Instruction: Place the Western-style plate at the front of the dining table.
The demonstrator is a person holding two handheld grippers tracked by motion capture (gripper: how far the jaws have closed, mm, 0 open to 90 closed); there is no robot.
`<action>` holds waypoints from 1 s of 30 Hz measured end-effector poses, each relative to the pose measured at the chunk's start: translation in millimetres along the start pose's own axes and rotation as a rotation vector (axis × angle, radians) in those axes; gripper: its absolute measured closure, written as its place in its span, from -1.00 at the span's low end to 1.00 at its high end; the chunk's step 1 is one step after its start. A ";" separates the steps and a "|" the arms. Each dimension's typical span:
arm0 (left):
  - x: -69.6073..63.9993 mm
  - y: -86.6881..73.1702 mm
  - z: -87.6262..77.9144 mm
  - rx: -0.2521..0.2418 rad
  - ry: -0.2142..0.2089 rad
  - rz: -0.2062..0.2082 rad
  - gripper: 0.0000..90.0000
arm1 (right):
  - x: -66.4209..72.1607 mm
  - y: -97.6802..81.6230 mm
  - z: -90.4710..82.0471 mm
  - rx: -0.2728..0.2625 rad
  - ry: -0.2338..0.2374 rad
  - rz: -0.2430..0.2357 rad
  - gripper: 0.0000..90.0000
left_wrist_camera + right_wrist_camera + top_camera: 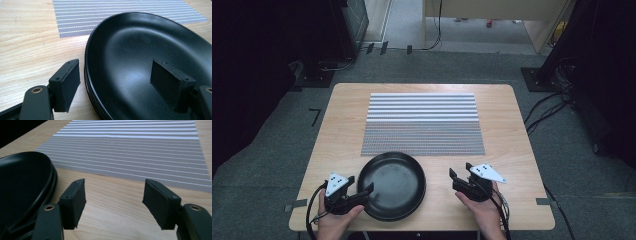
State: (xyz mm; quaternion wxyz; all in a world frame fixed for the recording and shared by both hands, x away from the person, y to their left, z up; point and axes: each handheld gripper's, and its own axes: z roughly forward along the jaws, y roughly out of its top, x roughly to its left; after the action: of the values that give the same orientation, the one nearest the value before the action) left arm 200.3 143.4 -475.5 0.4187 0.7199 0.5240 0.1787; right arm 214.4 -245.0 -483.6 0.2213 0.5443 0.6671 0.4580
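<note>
High view | left gripper [362, 189] spread, jaws astride plate [395, 185] rim | right gripper [460, 173] spread over bare table [522, 150], beside plate | mat [422, 124] behind

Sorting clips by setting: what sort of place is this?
Probably a lab or recording studio, not a home kitchen: a lone wooden table on grey carpet, cables trailing across the floor, dark equipment stands around it.

plates [394, 185] lie before the mat [423, 124] on the table [332, 145].

Black plates [394, 185] between left gripper [362, 192], right gripper [460, 172], near striped mat [422, 122]
</note>
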 end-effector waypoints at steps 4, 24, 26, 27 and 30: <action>-0.5 -0.3 0.3 0.000 -0.003 -0.002 -0.46 | 9.2 0.0 3.1 -0.015 0.030 -0.007 -0.03; -0.2 -0.6 0.0 0.000 -0.013 -0.011 -0.31 | 46.0 9.3 16.8 0.020 0.143 0.095 0.16; 0.1 -0.7 0.0 0.001 -0.013 -0.011 -0.30 | 48.9 10.4 18.3 0.023 0.148 0.098 0.19; 0.5 -0.8 0.1 -0.001 -0.013 -0.012 -0.29 | 50.5 10.9 18.7 0.025 0.148 0.097 0.21; 1.7 -0.7 -0.2 -0.002 -0.013 -0.014 -0.24 | 53.9 12.0 19.9 0.027 0.161 0.100 0.26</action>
State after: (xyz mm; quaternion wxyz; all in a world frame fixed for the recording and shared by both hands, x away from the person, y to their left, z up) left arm 200.4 145.1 -476.3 0.4240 0.7169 0.5262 0.1714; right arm 219.7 -187.7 -472.0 0.1364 0.5411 0.6610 0.5016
